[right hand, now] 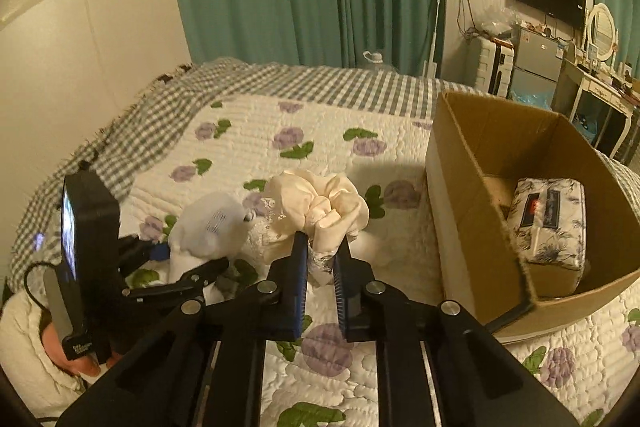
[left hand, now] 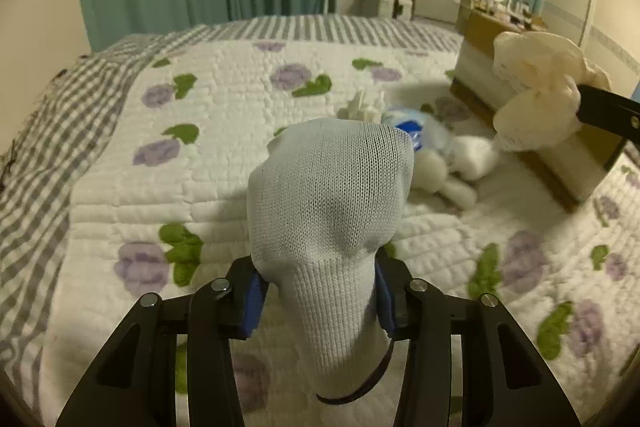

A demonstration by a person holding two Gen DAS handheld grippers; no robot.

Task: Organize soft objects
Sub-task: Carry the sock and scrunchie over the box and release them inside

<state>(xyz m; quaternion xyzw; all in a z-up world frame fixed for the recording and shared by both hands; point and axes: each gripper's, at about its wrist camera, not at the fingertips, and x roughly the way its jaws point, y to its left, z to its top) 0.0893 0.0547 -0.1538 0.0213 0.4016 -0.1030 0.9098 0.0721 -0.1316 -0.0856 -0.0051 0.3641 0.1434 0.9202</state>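
Gripping a white sock (left hand: 328, 211), left tongs (left hand: 320, 291); right tongs (right hand: 320, 259) clamped on cream scrunchie (right hand: 320, 203) beside cardboard box (right hand: 452, 187)

Both grippers, left (left hand: 320, 291) and right (right hand: 320, 259), are matte black, with angular linkage arms joined by round silver pins and with ribbed blue pads (right hand: 298, 291) on the fingers. The left one carries a black box with a lit screen (right hand: 69, 227), a black cable and white lettering. The person wears a puffy white sleeve (right hand: 28, 355).
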